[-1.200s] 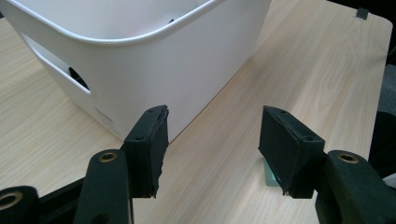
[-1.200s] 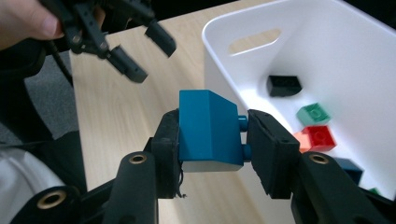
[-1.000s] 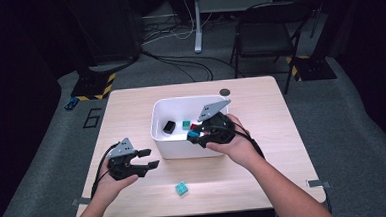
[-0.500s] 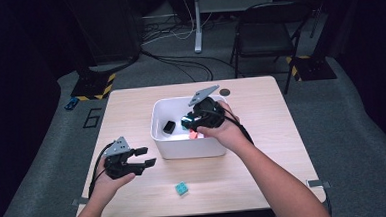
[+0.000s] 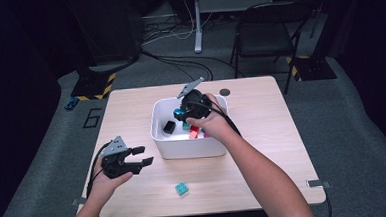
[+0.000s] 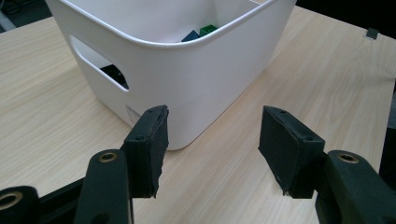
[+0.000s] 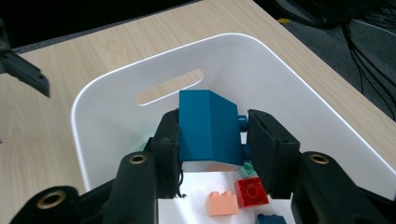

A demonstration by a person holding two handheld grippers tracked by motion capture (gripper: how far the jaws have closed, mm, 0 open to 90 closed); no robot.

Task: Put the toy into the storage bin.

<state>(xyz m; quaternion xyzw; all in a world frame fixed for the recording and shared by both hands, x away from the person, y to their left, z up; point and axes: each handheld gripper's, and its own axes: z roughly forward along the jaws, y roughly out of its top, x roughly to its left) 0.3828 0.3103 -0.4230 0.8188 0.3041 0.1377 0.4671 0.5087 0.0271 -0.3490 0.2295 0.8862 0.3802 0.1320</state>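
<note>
My right gripper (image 5: 182,111) hangs over the white bin (image 5: 190,146), shut on a dark blue brick (image 5: 179,112). In the right gripper view the blue brick (image 7: 208,128) sits between the pads of the right gripper (image 7: 215,122), above the bin's floor. A peach brick (image 7: 222,203) and a red brick (image 7: 251,191) lie below it in the bin (image 7: 299,74). My left gripper (image 5: 144,156) rests low at the table's left front, open and empty. Seen from the left gripper view, the left gripper (image 6: 212,140) points at the bin's corner (image 6: 187,88).
A teal brick (image 5: 181,188) lies on the table in front of the bin. A black piece (image 5: 169,126) rests inside the bin at its left. A dark round disc (image 5: 224,92) sits behind the bin. A chair (image 5: 262,35) stands beyond the table.
My right gripper has carried the blue brick from the bin's near right rim up and left, over the bin's middle. The left gripper has stayed put.
</note>
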